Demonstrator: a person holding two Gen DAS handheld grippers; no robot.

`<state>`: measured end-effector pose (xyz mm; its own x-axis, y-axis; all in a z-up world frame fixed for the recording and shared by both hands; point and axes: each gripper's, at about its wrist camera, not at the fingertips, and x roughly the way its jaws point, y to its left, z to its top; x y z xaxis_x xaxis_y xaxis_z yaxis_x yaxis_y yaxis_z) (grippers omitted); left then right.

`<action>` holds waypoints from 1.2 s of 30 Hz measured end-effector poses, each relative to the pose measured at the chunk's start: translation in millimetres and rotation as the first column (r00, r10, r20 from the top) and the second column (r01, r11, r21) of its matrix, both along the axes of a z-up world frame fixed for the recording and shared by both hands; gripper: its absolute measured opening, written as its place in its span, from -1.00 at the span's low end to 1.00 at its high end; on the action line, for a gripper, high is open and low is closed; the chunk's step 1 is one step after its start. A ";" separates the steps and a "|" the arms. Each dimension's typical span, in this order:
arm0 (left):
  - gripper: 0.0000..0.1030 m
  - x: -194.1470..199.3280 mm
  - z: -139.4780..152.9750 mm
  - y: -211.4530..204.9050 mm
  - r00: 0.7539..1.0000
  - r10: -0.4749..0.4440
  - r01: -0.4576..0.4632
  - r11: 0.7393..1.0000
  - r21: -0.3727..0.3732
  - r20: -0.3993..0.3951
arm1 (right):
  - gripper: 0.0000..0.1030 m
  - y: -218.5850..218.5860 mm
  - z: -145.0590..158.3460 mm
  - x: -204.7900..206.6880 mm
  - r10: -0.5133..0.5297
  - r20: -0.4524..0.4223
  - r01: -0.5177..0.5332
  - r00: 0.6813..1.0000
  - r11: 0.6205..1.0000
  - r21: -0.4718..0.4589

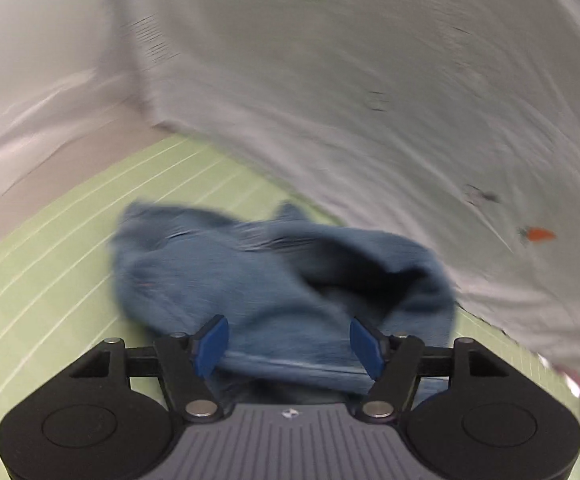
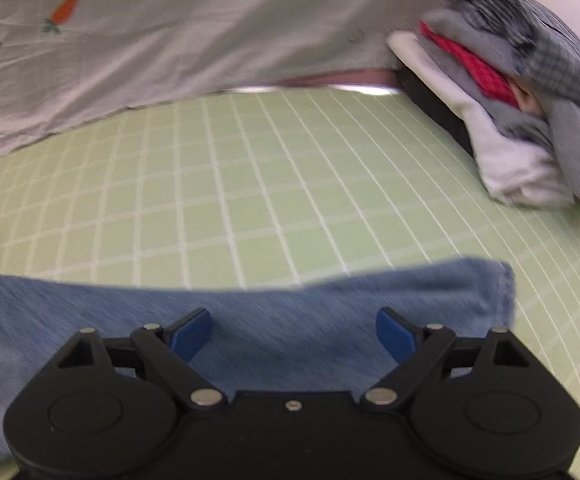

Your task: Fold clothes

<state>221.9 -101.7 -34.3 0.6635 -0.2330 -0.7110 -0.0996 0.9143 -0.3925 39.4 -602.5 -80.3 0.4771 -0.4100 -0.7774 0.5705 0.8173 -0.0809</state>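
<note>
Two views along handheld grippers over a pale green mat (image 2: 274,184) ruled with a white grid. Left view, blurred: left gripper (image 1: 290,346) with blue pads (image 1: 212,344) spread apart, not pinching anything, blue cloth lying under and between them. Blue garment (image 1: 258,276) bunched in a loose heap on the mat just ahead of the pads, one fold raised over a dark hollow toward the right. Behind it, a large pale sheet (image 1: 369,92) dotted with small orange carrots, draped across the far and right side of the mat. Right view: right gripper (image 2: 293,336) with fingers (image 2: 393,336) spread wide, nothing pinched, hovering over a flat stretch of the same blue garment (image 2: 290,320). Garment here lying smooth across the near part of the mat, its stitched hem at the right, running left out of frame. Beyond, bare mat, then the carrot sheet (image 2: 170,40) along the far edge. At far right, a stack (image 2: 509,92) of folded clothes on the mat: white at the bottom, grey and red in the middle, a dark checked piece on top. Whether either gripper's pads touch the cloth beneath, cannot tell.
</note>
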 end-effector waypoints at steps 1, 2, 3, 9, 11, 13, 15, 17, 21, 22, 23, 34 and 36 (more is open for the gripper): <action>0.32 0.3 -1.9 6.4 0.999 0.028 -0.028 0.999 -0.033 -0.016 | 0.76 2.1 2.1 8.3 0.016 0.014 -0.016 1.000 1.000 0.007; 0.32 0.7 -1.6 9.3 0.999 0.046 -0.047 0.997 -0.058 -0.020 | 0.76 4.6 3.1 17.0 0.030 0.024 -0.030 0.999 0.999 0.014; 0.34 1.8 0.4 7.0 0.999 0.044 -0.044 0.997 -0.058 -0.015 | 0.75 7.6 4.2 25.6 0.043 0.032 -0.044 0.999 0.999 0.020; 0.65 25.8 -7.9 -24.0 0.997 0.001 0.007 0.995 0.104 -0.078 | 0.75 26.9 10.3 52.1 0.097 0.081 -0.103 0.992 0.992 0.070; 0.64 28.3 -16.5 -22.3 0.995 0.013 -0.004 0.996 0.094 -0.095 | 0.76 35.0 8.5 48.8 0.136 0.066 -0.141 0.989 0.987 0.076; 0.51 30.9 -22.9 -19.9 0.994 0.021 -0.009 0.995 0.100 -0.111 | 0.76 43.4 4.7 42.4 0.175 0.046 -0.178 0.983 0.981 0.082; -0.27 31.6 -26.9 -16.8 0.992 0.027 -0.012 0.993 0.122 -0.120 | 0.76 49.3 -1.2 35.8 0.203 0.027 -0.205 0.979 0.975 0.088; -0.65 27.0 -24.0 -8.6 0.993 0.011 0.000 0.996 0.091 -0.120 | 0.76 51.0 -7.8 30.7 0.196 0.003 -0.195 0.981 0.977 0.091; -0.79 3.2 -9.4 11.2 0.992 0.021 -0.005 0.993 0.121 -0.125 | 0.77 48.6 -10.7 23.1 0.178 -0.004 -0.177 0.984 0.980 0.090; -0.79 -5.0 -9.0 18.7 0.990 0.032 -0.015 0.992 0.128 -0.136 | 0.77 48.5 -10.7 21.6 0.174 -0.014 -0.173 0.985 0.982 0.076; -0.79 -13.4 -9.1 26.5 0.988 0.045 -0.025 0.991 0.134 -0.149 | 0.77 48.3 -10.7 20.0 0.170 -0.023 -0.168 0.985 0.984 0.063; -0.69 -69.1 -22.0 66.7 0.956 0.180 -0.148 0.978 0.148 -0.232 | 0.77 42.4 -14.2 -18.4 0.107 -0.051 -0.102 0.993 0.990 0.099; -0.36 -63.5 -20.4 61.6 0.958 0.163 -0.133 0.981 0.139 -0.235 | 0.77 42.6 -12.9 -19.5 0.105 -0.044 -0.099 0.994 0.989 0.112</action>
